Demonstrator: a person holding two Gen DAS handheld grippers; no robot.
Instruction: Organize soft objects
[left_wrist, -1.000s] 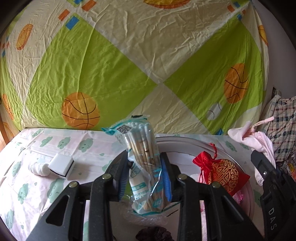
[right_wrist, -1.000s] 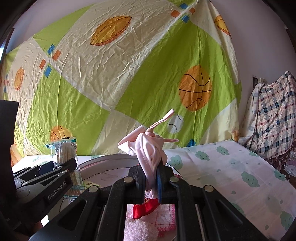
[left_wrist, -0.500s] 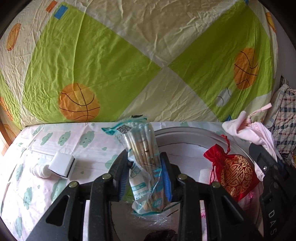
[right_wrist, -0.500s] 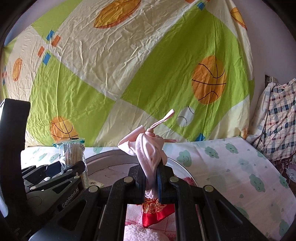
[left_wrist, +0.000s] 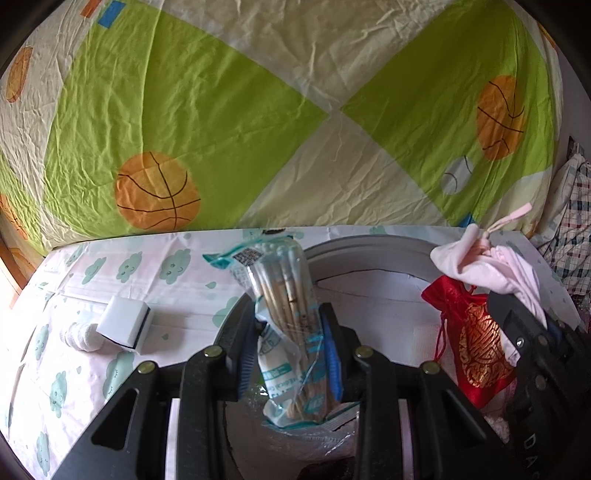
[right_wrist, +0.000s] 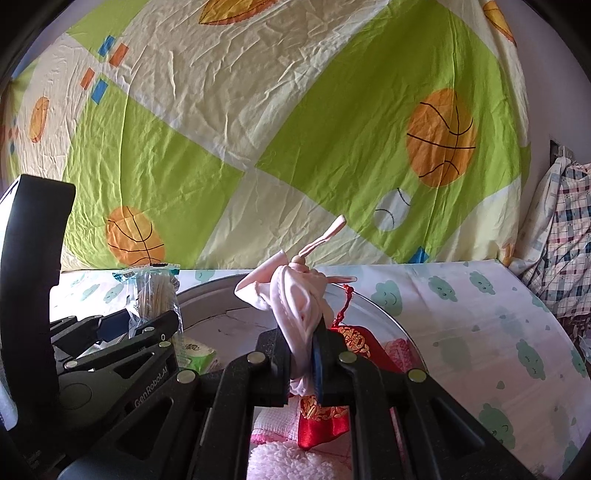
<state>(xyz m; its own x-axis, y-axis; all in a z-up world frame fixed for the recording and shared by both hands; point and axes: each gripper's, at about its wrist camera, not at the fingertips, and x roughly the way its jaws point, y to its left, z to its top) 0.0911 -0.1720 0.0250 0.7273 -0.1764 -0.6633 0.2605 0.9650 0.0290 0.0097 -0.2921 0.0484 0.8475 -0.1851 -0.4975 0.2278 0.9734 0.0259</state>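
- Pink cloth pouch is clamped in the closed right gripper, above the round metal basin.
- Left gripper, closed, grips the cotton-swab packet.
- Both have sunk closer to the basin over the last second; release looks close.

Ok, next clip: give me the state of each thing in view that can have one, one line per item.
left gripper: shut on the cotton swab pack
cotton swab pack: held upright over the basin
right gripper: shut on the pink drawstring pouch
pink drawstring pouch: cinched, gripped upright
red pouch: tied shut, lying in the basin
basin: holding several soft items
white sponge: lying on the bed, ungripped
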